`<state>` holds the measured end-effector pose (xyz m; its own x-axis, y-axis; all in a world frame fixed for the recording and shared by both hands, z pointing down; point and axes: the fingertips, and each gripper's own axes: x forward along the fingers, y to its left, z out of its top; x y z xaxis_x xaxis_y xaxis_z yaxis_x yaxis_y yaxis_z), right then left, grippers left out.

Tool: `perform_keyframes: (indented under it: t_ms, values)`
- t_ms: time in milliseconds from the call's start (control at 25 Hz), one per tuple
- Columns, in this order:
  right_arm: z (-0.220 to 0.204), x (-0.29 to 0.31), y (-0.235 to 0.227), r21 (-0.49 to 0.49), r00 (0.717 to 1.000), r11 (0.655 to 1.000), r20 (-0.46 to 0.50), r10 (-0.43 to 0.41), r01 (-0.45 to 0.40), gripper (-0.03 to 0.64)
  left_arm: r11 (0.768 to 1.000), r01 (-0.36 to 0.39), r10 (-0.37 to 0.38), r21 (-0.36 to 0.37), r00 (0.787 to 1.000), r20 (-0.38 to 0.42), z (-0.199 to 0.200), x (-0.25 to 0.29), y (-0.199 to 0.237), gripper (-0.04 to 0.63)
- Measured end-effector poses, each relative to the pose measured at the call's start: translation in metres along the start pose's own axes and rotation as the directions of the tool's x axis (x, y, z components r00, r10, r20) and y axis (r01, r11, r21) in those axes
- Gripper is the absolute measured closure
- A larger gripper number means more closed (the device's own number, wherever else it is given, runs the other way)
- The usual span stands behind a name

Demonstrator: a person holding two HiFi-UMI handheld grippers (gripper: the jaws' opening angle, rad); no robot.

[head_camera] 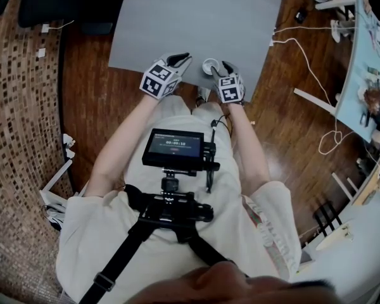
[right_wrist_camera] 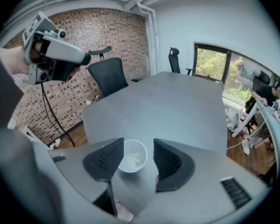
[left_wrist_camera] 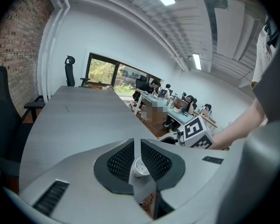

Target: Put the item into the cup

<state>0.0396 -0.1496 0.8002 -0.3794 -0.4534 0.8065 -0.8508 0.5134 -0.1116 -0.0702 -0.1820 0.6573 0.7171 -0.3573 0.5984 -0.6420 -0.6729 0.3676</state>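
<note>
right tongs (right_wrist_camera: 137,146) apart above cup (right_wrist_camera: 143,151), item (right_wrist_camera: 133,161) inside

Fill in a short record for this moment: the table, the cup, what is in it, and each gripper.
Surface: flat grey table
Container: small white round cup, upright near the table's near edge
Contents: small pale item lying inside; kind unclear
Right gripper: over the cup, jaws wide apart, holding nothing
Left gripper: off to the side, jaws close together, nothing between them
</note>
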Motion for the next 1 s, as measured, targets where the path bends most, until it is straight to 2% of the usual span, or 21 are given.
perform_keyframes:
  t_ms: [160, 280, 480, 600, 800, 1000]
  values:
    - [0.019, -0.028, -0.008, 0.028, 0.993, 0.999, 0.111, -0.043, 0.040, 0.391, 1.000, -0.004, 0.004, -0.024, 1.000, 0.003, -0.005, -0.009, 0.007, 0.560]
    - [0.035, -0.053, -0.015, 0.071, 0.980, 0.997, 0.194, -0.049, 0.035, 0.399, 0.999, -0.021, 0.021, -0.036, 1.000, 0.004, -0.006, -0.015, 0.011, 0.560]
    - [0.047, -0.084, -0.014, 0.155, 0.945, 0.987, 0.327, -0.023, -0.030, 0.450, 0.995, -0.058, 0.060, -0.076, 0.998, 0.018, -0.018, -0.030, 0.016, 0.560]
    - [0.053, -0.101, -0.008, 0.177, 0.922, 0.981, 0.387, 0.002, -0.076, 0.453, 0.992, -0.083, 0.086, -0.092, 0.996, 0.024, -0.029, -0.040, 0.016, 0.560]
    - [0.052, -0.145, -0.033, 0.180, 0.889, 0.979, 0.457, 0.002, -0.095, 0.462, 0.990, -0.097, 0.104, -0.103, 0.993, 0.063, -0.023, -0.030, -0.020, 0.560]
    - [0.053, -0.177, -0.036, 0.186, 0.873, 0.980, 0.487, -0.029, -0.071, 0.474, 0.996, -0.047, 0.054, -0.070, 0.993, 0.105, -0.017, -0.037, -0.046, 0.560]
